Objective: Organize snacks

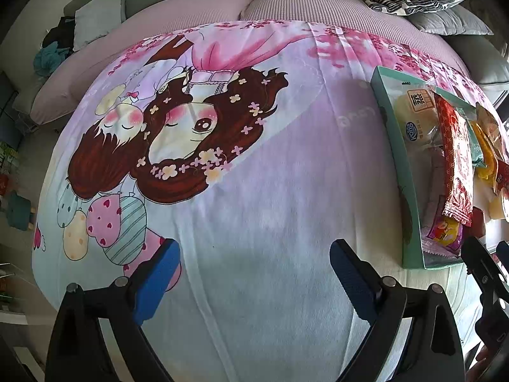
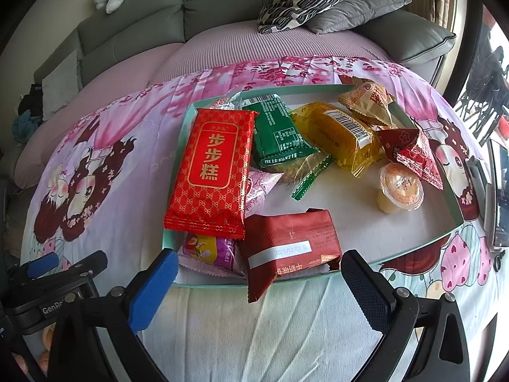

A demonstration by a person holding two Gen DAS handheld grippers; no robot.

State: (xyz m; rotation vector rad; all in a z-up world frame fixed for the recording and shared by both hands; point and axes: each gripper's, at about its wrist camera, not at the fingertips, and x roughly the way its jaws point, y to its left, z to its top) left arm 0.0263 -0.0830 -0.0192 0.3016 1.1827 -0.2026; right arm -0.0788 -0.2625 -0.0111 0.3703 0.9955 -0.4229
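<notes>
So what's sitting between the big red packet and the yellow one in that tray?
A green packet, between the big red packet and the yellow packet, seen in the right wrist view.

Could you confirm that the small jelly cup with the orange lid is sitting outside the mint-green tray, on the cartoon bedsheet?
Not quite: the jelly cup with the orange lid sits inside the mint-green tray, on its white floor near the right wall, not out on the cartoon bedsheet. The right wrist view shows this.
</notes>
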